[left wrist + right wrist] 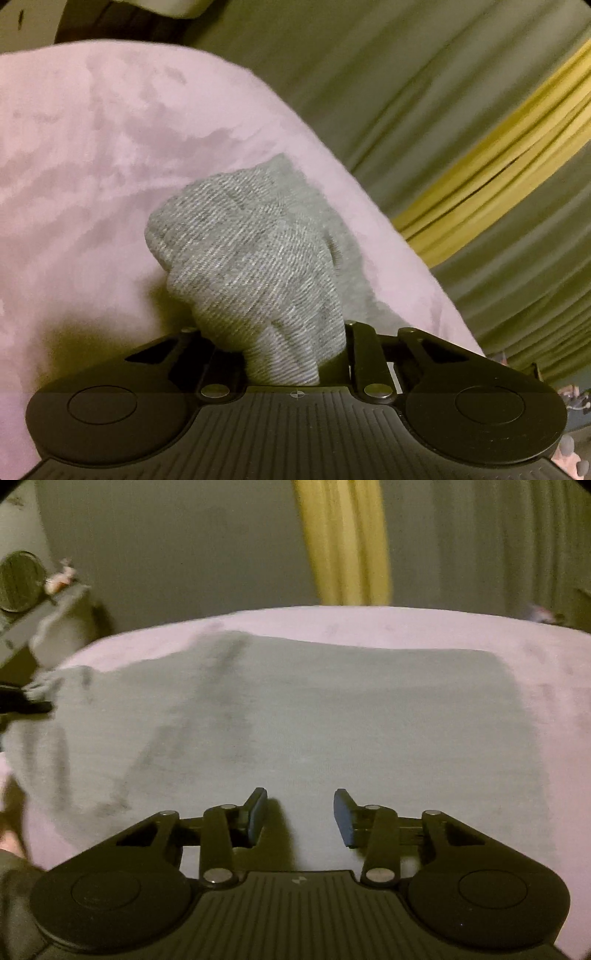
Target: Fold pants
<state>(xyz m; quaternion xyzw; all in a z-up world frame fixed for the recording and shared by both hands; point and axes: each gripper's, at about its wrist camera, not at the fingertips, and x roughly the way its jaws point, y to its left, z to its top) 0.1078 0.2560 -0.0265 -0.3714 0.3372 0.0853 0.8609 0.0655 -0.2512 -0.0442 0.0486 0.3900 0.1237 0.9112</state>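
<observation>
Grey knit pants (314,716) lie spread flat on a pink bedspread (369,624). My left gripper (295,354) is shut on a bunched handful of the pants' grey fabric (251,258), lifted off the pink bedspread (92,166); its fingertips are hidden by the cloth. In the right wrist view the left gripper (22,701) shows at the far left edge, holding a corner of the pants. My right gripper (300,816) is open and empty, just above the near edge of the pants.
Olive-green curtains (184,542) with a yellow strip (343,539) hang behind the bed. A shelf (48,605) with a round fan and small items stands at the left. The bed edge curves away on the far side.
</observation>
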